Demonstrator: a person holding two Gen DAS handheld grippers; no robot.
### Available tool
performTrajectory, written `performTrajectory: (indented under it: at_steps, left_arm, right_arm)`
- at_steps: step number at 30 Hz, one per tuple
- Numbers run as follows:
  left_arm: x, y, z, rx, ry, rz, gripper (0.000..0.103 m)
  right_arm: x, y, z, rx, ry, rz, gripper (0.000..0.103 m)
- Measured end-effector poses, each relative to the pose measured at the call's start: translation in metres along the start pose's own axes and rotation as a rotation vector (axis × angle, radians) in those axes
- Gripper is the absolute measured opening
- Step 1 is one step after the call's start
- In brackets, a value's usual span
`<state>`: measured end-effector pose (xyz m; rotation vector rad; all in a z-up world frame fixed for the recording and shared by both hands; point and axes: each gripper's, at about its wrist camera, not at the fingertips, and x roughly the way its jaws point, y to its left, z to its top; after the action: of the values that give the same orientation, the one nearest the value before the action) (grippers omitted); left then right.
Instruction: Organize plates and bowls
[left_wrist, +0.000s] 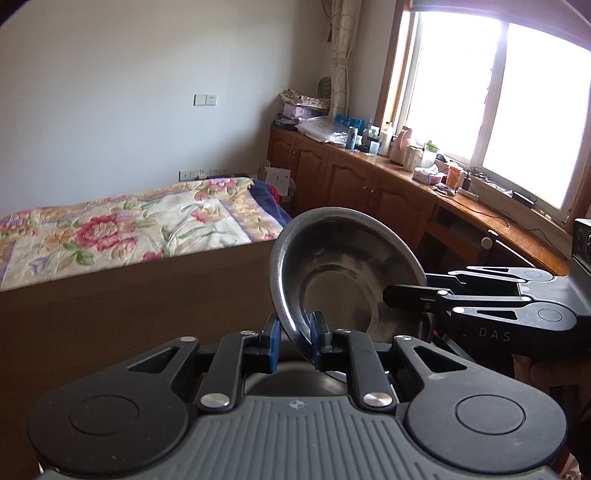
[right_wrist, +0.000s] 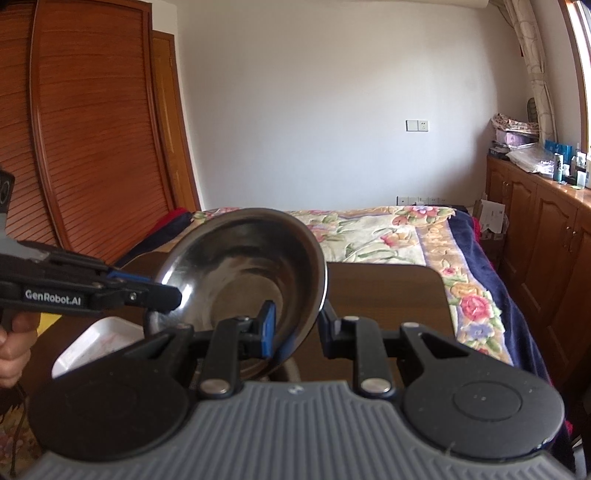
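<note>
Bowl (left_wrist: 343, 266) tilted, rim between both grippers' fingers (left_wrist: 317, 332).

We see a shiny, faintly scuffed metal bowl (left_wrist: 343, 273), matt black plastic jaws, and behind the bowl a soft floral cloth bedspread (left_wrist: 122, 229).

We note the steel bowl (left_wrist: 347, 273) fills the gap between the left gripper (left_wrist: 295, 343) and right gripper (right_wrist: 295, 325). Open air lies above its rim. Below left, a white tray (right_wrist: 92, 343) blocks passage; the brown footboard (right_wrist: 388, 295) stands just behind.
</note>
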<state>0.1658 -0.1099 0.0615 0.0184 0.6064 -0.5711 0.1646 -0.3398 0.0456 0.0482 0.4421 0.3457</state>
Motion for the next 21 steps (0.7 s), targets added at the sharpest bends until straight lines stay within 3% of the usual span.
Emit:
performTrajectory:
  at_steps: [21]
  left_arm:
    - [-0.013, 0.012, -0.061, -0.055, 0.044, 0.045, 0.019]
  right_arm:
    - [0.000, 0.029, -0.041, 0.023, 0.055, 0.064, 0.026]
